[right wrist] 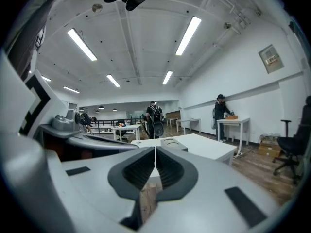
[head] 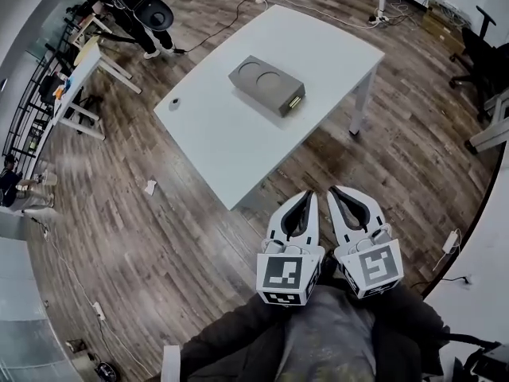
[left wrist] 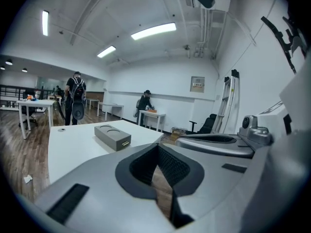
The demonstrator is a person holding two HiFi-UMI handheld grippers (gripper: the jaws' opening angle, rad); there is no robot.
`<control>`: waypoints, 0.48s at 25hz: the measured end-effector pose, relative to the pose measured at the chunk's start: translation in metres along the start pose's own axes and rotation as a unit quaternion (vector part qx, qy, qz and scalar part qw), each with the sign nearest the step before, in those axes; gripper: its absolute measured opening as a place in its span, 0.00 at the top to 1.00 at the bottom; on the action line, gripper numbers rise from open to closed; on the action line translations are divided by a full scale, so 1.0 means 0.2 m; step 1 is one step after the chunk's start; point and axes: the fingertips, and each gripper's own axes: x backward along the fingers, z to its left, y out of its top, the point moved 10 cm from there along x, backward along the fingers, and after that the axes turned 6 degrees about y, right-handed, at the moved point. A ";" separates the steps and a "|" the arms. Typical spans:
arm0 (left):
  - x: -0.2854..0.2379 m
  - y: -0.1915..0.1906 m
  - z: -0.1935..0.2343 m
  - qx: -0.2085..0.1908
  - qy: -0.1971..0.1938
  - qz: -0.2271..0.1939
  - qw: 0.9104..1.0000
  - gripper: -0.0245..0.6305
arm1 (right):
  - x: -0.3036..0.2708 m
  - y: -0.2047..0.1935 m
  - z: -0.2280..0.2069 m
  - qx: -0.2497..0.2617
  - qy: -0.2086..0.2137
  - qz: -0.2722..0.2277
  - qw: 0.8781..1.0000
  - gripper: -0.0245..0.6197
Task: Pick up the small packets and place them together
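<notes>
Here, in the head view, a grey rectangular box (head: 267, 84) with two round recesses in its top lies near the middle of the white rectangular bench (head: 238, 142). A yellowish piece (head: 295, 101) shows in its end face; whether it is one of the small packets cannot be told. A small dark round thing (head: 175, 101) sits by the bench's left edge. The left gripper (head: 310, 196) and right gripper (head: 343, 191) hang side by side over the wooden floor (head: 159, 245), just short of the bench's near corner. A paper scrap (head: 150, 186) lies on the floor. In the left gripper view the fingers meet at their tips on nothing, with bare bench top between them and the box. In the right gripper view the fingers are pressed together, empty, the box straight ahead, and a black office chair (right wrist: 291, 152) stands on open floor to the right.
</notes>
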 end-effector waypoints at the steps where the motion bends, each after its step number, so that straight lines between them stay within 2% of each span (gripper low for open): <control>1: -0.03 0.00 0.02 0.001 0.001 0.003 1.000 0.96 | -0.02 -0.01 -0.02 -0.003 -0.001 0.004 1.000 0.95; 12: -0.30 -0.04 0.20 0.019 0.015 0.048 0.999 0.96 | -0.34 -0.12 -0.17 -0.041 0.014 0.053 0.998 0.95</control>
